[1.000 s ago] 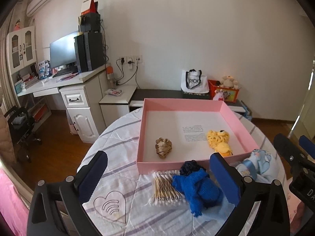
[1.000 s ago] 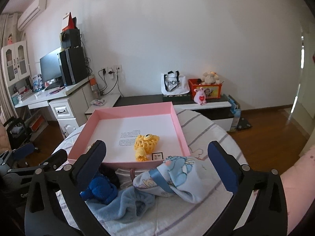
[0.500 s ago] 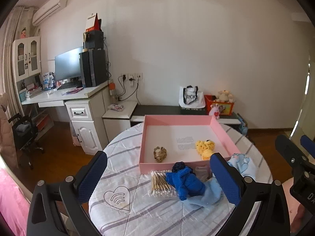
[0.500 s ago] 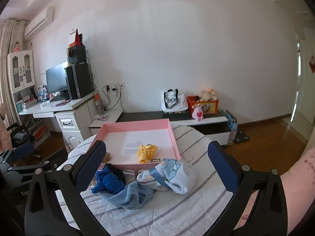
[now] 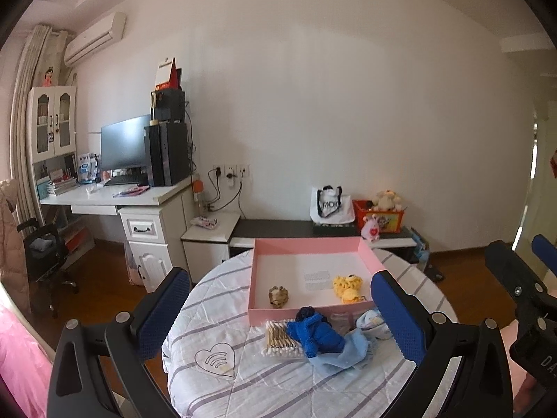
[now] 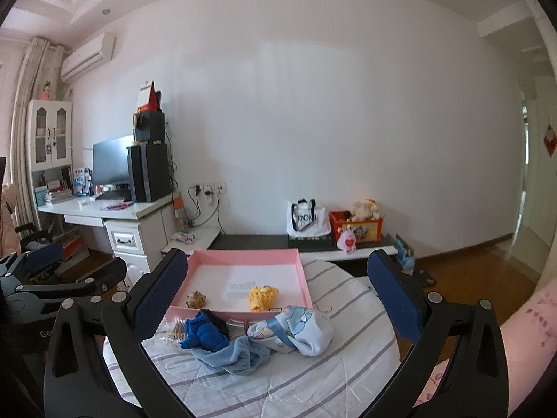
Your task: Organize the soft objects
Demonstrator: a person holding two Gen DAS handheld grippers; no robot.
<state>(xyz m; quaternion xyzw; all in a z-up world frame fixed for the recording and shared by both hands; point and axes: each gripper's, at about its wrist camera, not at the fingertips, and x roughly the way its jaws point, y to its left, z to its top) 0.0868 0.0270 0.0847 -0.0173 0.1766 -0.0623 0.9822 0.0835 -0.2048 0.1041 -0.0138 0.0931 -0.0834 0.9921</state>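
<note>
Both grippers hang wide open over the round table with the striped white cloth (image 5: 243,379), holding nothing. The left gripper (image 5: 280,308) looks at a clear bag of cotton swabs (image 5: 278,339) that the right gripper (image 6: 276,289) mostly cannot see. The right view shows the white cloth with blue cartoon prints (image 6: 306,327) better. The flat pink cardboard box (image 5: 310,247) holds a small brown knitted toy (image 5: 278,296) and a yellow knitted toy (image 5: 348,287). Near it lie a bright blue knitted toy (image 5: 315,332) and a light blue towel (image 6: 236,353).
</note>
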